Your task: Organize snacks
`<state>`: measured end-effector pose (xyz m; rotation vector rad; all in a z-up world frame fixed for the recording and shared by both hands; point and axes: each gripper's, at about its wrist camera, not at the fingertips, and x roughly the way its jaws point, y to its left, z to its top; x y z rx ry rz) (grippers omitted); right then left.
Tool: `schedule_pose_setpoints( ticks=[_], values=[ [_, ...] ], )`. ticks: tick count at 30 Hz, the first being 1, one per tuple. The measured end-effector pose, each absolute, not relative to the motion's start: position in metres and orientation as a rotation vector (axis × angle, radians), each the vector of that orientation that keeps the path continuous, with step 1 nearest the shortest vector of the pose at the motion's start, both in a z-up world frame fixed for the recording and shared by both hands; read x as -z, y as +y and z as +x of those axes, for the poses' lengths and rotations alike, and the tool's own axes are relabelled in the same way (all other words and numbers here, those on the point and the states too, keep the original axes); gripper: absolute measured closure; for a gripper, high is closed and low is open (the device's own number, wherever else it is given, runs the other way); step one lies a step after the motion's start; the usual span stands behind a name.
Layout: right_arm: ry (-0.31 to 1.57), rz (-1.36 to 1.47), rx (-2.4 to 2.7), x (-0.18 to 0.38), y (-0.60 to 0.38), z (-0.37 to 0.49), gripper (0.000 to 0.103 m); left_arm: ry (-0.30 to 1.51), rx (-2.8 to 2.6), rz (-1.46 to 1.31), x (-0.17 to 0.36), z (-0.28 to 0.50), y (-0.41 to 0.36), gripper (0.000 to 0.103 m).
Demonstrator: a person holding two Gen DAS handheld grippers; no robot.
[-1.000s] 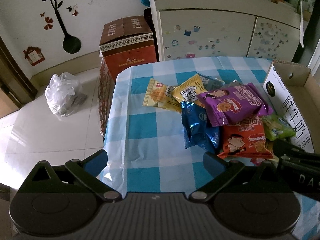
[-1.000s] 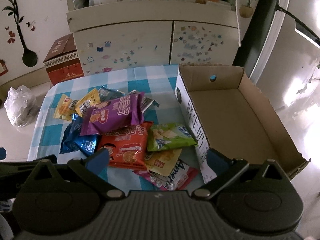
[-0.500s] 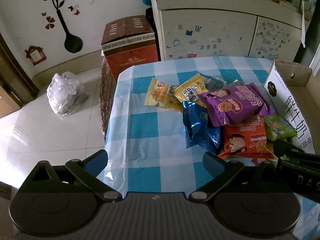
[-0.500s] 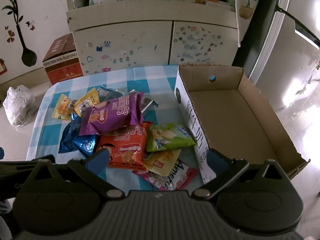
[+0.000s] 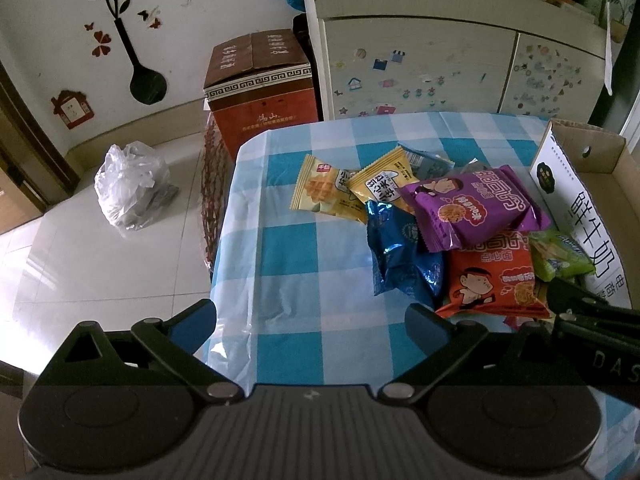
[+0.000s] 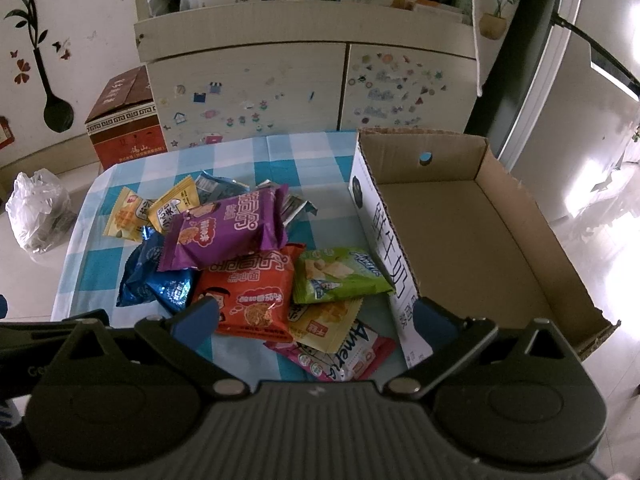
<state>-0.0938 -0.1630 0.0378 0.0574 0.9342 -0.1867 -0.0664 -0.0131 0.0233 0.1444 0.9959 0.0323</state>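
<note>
Several snack packs lie heaped on a blue checked tablecloth (image 5: 288,272): a purple pack (image 6: 228,232) on top, an orange-red pack (image 6: 252,296), a blue foil pack (image 6: 156,280), a green pack (image 6: 336,276), yellow packs (image 6: 132,214) and a pink pack (image 6: 344,360). An open cardboard box (image 6: 472,248) stands empty right of the heap. My left gripper (image 5: 312,320) is open above the table's near left part. My right gripper (image 6: 316,316) is open above the near edge of the heap, over the orange-red and green packs.
A white cupboard (image 6: 304,88) with stickers stands behind the table. A brown carton (image 5: 260,96) and a white plastic bag (image 5: 132,188) sit on the tiled floor to the left. The table's left edge (image 5: 224,240) drops to the floor.
Both grippers have drifted slightly; the views shifted a little. No snack has moved and both stay open.
</note>
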Motion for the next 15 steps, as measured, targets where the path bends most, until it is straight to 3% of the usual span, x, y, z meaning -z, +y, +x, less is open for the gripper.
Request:
schedule_pose_setpoints(
  ticks=[15],
  values=[
    [0.917,0.069,0.165,-0.0384,-0.1653,-0.0913,0.001,0.980,-0.027,0.117,-0.0298,-0.0641,-0.0132,0.004]
  ],
)
